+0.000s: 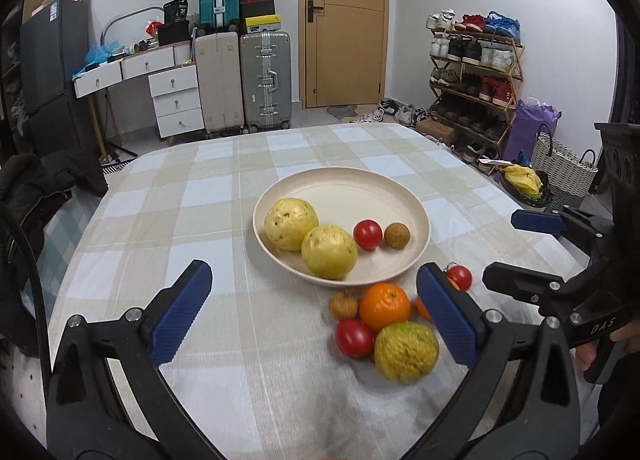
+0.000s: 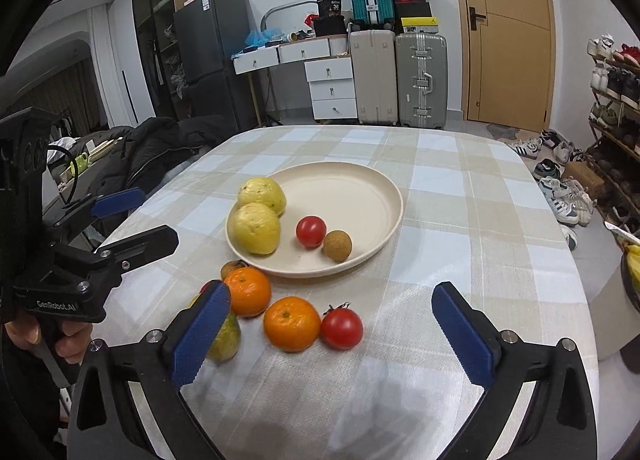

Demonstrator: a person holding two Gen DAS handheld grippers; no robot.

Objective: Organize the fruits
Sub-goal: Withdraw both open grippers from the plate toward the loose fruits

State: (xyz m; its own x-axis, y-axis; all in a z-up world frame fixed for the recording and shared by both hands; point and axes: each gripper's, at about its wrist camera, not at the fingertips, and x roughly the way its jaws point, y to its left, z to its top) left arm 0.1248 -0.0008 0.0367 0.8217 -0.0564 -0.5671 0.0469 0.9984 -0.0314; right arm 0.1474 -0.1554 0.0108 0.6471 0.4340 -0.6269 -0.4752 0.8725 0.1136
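Observation:
A cream plate point(image 1: 400, 196) point(image 2: 372, 188) on the checked tablecloth holds two yellow guavas point(image 1: 290, 223) point(image 2: 256, 227), a red tomato point(image 1: 367, 234) point(image 2: 311, 231) and a brown longan point(image 1: 397, 235) point(image 2: 337, 245). In front of the plate lie two oranges point(image 1: 384, 306) point(image 2: 292, 323), a third guava point(image 1: 406, 352), two tomatoes point(image 1: 353, 337) point(image 2: 341, 328) and a small brown fruit point(image 1: 343, 304). My left gripper point(image 1: 314, 292) is open and empty, low over the cloth, left of the loose fruit. My right gripper point(image 2: 332, 314) is open and empty, straddling the nearest orange and tomato.
The table point(image 1: 200, 196) stands in a room. Dark clothing point(image 2: 160, 144) lies by its left edge. Suitcases point(image 1: 244, 76) and a drawer unit stand behind it. A shoe rack point(image 1: 476, 68) and bags are on the right.

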